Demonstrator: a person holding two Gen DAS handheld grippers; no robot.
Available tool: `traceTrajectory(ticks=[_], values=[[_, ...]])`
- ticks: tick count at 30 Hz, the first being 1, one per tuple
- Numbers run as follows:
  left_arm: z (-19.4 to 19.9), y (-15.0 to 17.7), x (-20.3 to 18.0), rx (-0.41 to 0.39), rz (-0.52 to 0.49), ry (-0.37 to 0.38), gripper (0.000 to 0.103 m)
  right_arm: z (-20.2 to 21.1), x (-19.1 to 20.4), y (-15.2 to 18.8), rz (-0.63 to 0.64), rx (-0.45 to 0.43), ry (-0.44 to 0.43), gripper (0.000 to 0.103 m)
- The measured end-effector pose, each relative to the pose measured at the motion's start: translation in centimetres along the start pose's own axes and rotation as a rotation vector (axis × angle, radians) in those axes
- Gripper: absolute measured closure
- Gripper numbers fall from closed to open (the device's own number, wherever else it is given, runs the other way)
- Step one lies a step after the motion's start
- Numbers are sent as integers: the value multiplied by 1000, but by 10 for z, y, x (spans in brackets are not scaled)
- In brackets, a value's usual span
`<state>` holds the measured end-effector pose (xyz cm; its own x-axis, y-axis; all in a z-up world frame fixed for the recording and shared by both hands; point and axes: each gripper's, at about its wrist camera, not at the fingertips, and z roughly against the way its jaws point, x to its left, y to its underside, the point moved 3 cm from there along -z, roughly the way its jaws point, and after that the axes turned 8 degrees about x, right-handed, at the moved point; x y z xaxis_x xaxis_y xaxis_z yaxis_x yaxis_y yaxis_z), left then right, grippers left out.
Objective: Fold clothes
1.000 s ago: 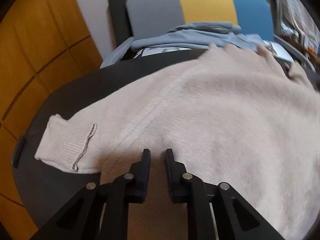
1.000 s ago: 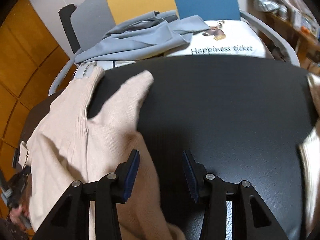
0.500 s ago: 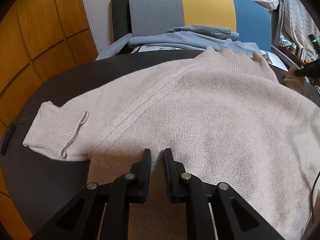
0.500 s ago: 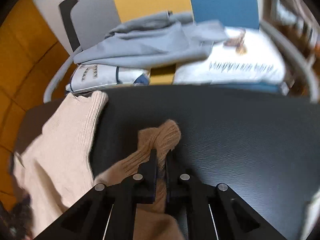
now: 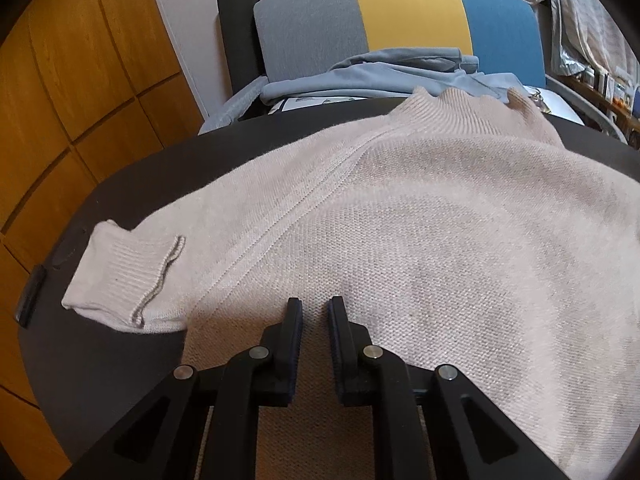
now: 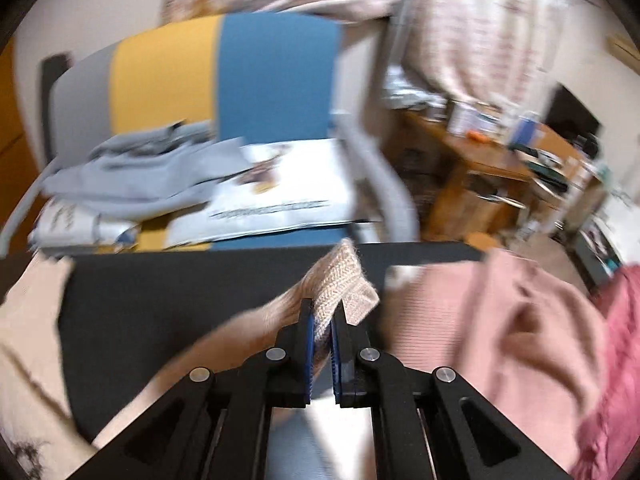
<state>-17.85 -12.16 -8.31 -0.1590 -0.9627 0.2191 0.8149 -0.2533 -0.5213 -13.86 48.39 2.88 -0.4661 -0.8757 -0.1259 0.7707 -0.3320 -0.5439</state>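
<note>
Dark round table (image 5: 132, 184) under both claws, runs out ahead of them to the chair. Striped chair (image 5: 400, 12), grey, yellow and blue back, stands past the table's far edge, straight ahead of the left gripper (image 5: 314, 304); grey-blue garment (image 5: 400, 68) heaped on its seat, a white printed piece (image 6: 276, 200) beside that in the right wrist view.

Beige sweater (image 5: 420, 240) spread flat on the table, fills most of the space ahead and to the right of the left gripper, collar at the far edge near the chair. One sleeve runs ahead-left of that claw, its ribbed cuff (image 5: 120, 276) folded back, lying to the claw's left. Left gripper sits over the sweater's near part, jaws nearly together with a narrow gap; knit shows through the gap, cannot tell if any cloth is pinched.

Right gripper (image 6: 322, 316) clamped tight on the other sleeve's cuff (image 6: 340, 280), ribbed end sticking up just past the fingertips, lifted off the table; sleeve trails back to the claw's left. Pink clothes (image 6: 520, 320) piled right of this claw. View is motion-blurred. Wooden shelf (image 6: 480, 168) with clutter far ahead-right.
</note>
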Motion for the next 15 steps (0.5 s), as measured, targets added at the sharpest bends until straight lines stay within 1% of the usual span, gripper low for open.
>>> traceTrajectory(ticks=[6, 13, 14, 15], values=[[-6, -7, -2, -1, -49, -50, 90, 5, -65, 8, -125, 6, 113, 96], [-7, -7, -1, -6, -53, -54, 90, 12, -142, 17, -272, 12, 245, 96], [-7, -7, 0, -7, -53, -55, 90, 2, -147, 22, -284, 50, 250, 95], [-7, -7, -1, -7, -55, -58, 90, -13, -149, 31, -291, 117, 240, 93]])
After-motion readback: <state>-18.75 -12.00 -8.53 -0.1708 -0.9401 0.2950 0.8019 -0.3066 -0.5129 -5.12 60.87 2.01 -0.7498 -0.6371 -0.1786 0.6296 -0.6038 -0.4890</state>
